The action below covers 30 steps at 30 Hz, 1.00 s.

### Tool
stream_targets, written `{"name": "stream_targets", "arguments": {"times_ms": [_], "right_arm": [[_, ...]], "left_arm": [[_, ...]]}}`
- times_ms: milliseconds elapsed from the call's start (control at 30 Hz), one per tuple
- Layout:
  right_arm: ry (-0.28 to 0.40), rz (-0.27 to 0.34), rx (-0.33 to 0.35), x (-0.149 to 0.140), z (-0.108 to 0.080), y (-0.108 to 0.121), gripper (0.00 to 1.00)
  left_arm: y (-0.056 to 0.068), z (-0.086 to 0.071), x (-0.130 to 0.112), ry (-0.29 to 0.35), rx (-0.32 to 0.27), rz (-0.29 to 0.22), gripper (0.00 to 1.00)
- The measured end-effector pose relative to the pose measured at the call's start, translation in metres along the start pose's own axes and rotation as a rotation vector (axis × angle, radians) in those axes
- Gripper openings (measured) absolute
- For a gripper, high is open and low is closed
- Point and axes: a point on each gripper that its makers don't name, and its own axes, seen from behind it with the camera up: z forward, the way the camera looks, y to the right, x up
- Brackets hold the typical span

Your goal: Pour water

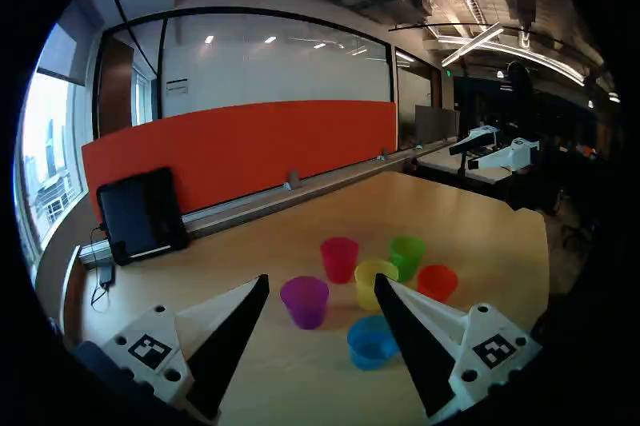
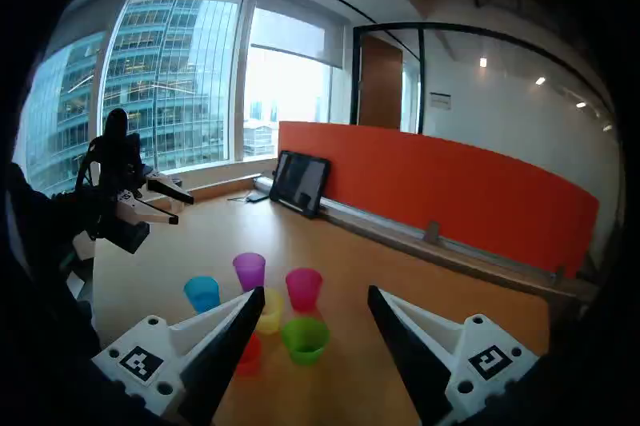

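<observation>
Left gripper (image 1: pixel 320 277) is hovering wide open, gripping nothing. Purple cup (image 1: pixel 305 302) and blue cup (image 1: pixel 368 344) are sitting on table (image 1: pixel 480 226) just ahead, between its fingers. Right gripper (image 2: pixel 316 290) is hanging open, empty, with pink cup (image 2: pixel 304 288) and green cup (image 2: pixel 305 340) standing ahead between its fingers. Cup contents: cannot tell.

Six plastic cups (image 1: pixel 374 282) stand bunched near the middle of a wooden worktop (image 1: pixel 464 218), with only narrow gaps between them. Bare worktop runs all around the bunch. An orange divider (image 1: pixel 240 146) walls the far edge, and a tablet (image 1: pixel 142 214) leans against it, well apart from the cups. In the right gripper view, the left tongs (image 2: pixel 186 212) hang over the window end of the worktop, clear of the cups.
</observation>
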Motion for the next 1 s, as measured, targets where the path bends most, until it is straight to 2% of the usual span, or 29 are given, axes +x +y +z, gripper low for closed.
{"name": "stream_targets", "arguments": {"times_ms": [167, 467, 800, 1000], "right_arm": [[-0.029, 0.0, 0.007, -0.016, 0.005, 0.002, 1.0], [-0.066, -0.017, 0.017, -0.04, 0.016, 0.006, 1.0], [-0.106, -0.04, 0.026, -0.062, 0.024, 0.007, 1.0], [-0.122, -0.042, 0.028, -0.069, 0.029, 0.009, 1.0]], "left_arm": [[0.01, 0.006, -0.016, -0.031, -0.029, -0.001, 0.98], [0.027, 0.014, -0.047, -0.089, -0.066, 0.04, 0.98], [0.046, 0.021, -0.086, -0.173, -0.131, 0.019, 0.98], [0.057, 0.023, -0.109, -0.224, -0.167, 0.033, 0.98]]}}
